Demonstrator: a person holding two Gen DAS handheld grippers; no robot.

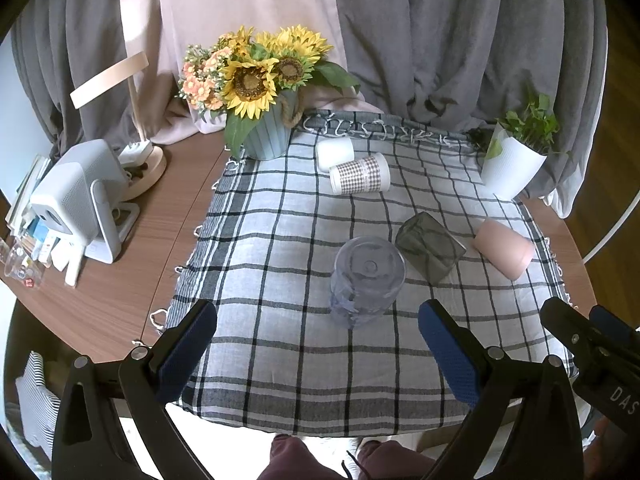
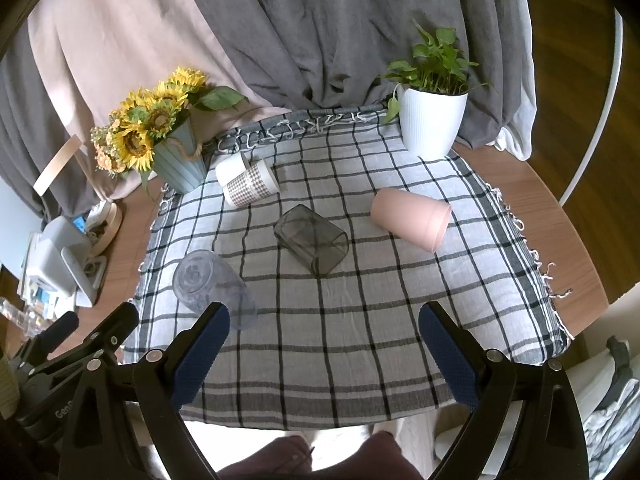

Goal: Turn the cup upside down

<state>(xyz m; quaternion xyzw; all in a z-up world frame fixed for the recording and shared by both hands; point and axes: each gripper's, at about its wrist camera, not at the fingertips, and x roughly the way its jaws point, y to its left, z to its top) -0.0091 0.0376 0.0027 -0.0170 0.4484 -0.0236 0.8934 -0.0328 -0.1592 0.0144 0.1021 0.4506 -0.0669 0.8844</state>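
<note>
Five cups lie tipped on a checked cloth (image 1: pixel 280 360).
Left tongs (image 1: pixel 318 338) and right tongs (image 2: pixel 324 338) hover released, empty, near the clear cup (image 1: pixel 366 276).

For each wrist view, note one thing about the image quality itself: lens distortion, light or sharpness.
Left wrist view: fisheye bends the checked cloth grid outward, and black vignette fills the corners. Right wrist view: the same bulging, with the white curved rail bowed at the right edge; soft daylight, weak shadows, and the clear cup looks hazy against the cloth.
</note>
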